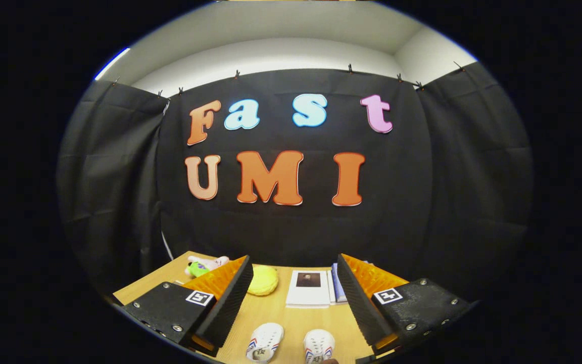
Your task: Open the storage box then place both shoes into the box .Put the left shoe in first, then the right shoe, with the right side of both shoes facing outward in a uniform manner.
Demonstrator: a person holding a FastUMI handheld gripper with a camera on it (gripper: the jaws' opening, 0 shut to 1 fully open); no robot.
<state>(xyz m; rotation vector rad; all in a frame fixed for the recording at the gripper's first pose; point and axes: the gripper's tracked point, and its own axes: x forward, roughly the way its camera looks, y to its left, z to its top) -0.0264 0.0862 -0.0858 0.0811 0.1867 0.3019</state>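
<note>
- Gripper view: my gripper [291, 298] hangs above the wooden table [291, 323] with its jaws spread wide and nothing held between them; bare tabletop shows in the gap.
- Two white shoes [291, 345] stand side by side on the table between my fingers, close under me, toes pointing away toward the booth wall.
- The left-hand shoe [264, 342] sits near my left finger, with a strip of bare wood between them; the right-hand shoe [319, 345] is a little apart from my right finger. A narrow gap of wood parts the pair. I cannot tell which shoe belongs to which foot.
- Beyond the shoes lies a stretch of open tabletop, the widest free room ahead of me.
- At the far side of that stretch, near the table's back edge: one round yellow cushion-like thing [263, 280] just beside my left fingertip, and one white booklet [308, 288] with a dark picture on its cover, lying flat.
- Just right of the booklet, a bluish-white stack of papers [338, 288], partly hidden by my right finger.
- One plush toy [204, 265], pink and green, lies at the far left corner of the table, beyond my left finger.
- The table's far edge meets the black cloth wall [422, 212]; its left edge runs off beside my left finger.
</note>
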